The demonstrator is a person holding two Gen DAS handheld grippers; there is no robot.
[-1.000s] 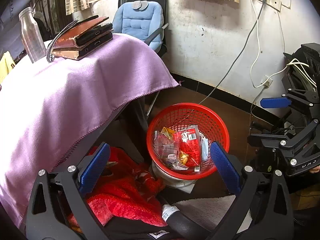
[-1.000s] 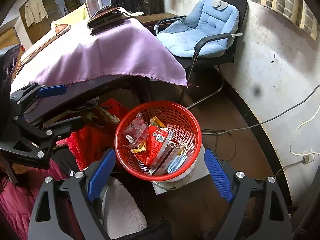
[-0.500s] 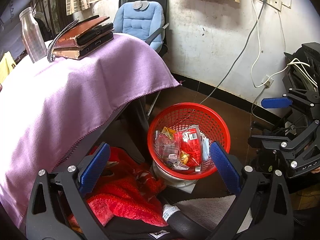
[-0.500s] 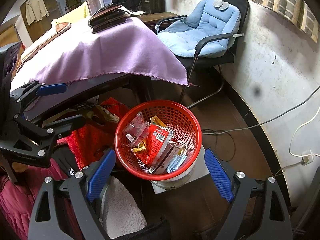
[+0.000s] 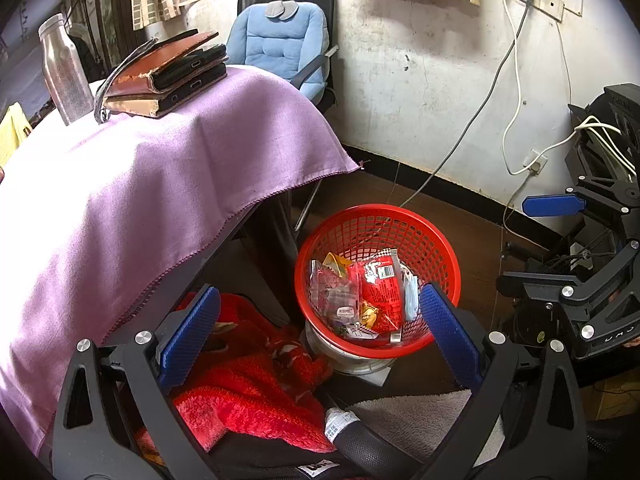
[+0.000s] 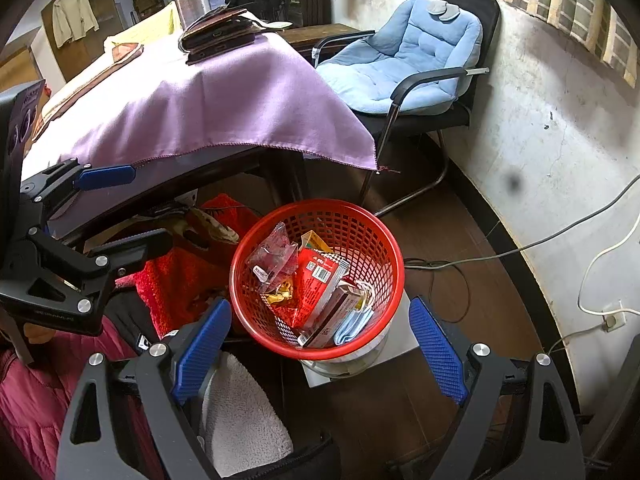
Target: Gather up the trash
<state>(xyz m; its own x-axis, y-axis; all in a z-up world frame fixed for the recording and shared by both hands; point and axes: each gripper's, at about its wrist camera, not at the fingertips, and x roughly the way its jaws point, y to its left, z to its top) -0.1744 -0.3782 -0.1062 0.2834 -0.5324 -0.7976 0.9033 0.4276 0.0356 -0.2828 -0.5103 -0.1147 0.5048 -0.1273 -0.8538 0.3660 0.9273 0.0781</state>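
A red mesh basket (image 5: 436, 240) stands on the floor on a white base; it also shows in the right wrist view (image 6: 360, 232). It holds trash: a red wrapper (image 5: 380, 288), a clear plastic packet (image 6: 274, 254), a small box (image 6: 340, 312) and a blue face mask (image 6: 354, 326). My left gripper (image 5: 316, 328) is open and empty, held above the near side of the basket. My right gripper (image 6: 318, 344) is open and empty, also above the basket's near rim. Each gripper shows in the other's view, the right (image 5: 576, 248) and the left (image 6: 80, 216).
A table under a purple cloth (image 5: 160, 184) carries stacked books and phones (image 5: 168, 76) and a metal bottle (image 5: 66, 72). A blue-cushioned chair (image 6: 408, 60) stands by the wall. Cables (image 5: 516, 92) hang from wall sockets. A red fleece (image 5: 248, 384) lies below.
Both grippers have risen and drifted slightly, so the basket sits a little lower in both views. Both jaws stay open.
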